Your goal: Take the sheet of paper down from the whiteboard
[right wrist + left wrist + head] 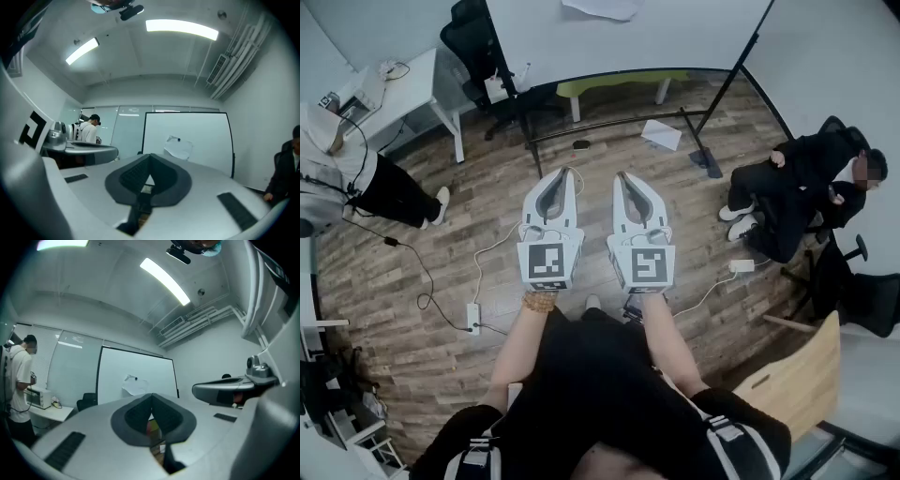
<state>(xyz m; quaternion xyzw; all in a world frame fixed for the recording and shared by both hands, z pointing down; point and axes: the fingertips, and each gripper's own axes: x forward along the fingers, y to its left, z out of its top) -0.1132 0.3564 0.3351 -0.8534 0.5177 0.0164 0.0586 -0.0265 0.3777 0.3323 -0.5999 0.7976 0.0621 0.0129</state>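
Note:
A white sheet of paper (600,7) hangs on the whiteboard (675,37) at the far end of the room, pinned by a small dark magnet. The sheet (134,385) shows above the jaws in the left gripper view and again (178,146) in the right gripper view, both well short of the board. My left gripper (566,174) and right gripper (624,176) are held side by side and level, pointing at the board. Both are shut with nothing between the jaws, as the closed tips of the left gripper (151,394) and the right gripper (150,154) show.
A person (802,187) sits at the right and another (342,164) stands at a white desk (403,89) on the left. A black chair (473,37), a green bench (609,86) and a loose sheet on the floor (661,134) lie near the board's stand. Cables and a power strip (472,317) cross the floor.

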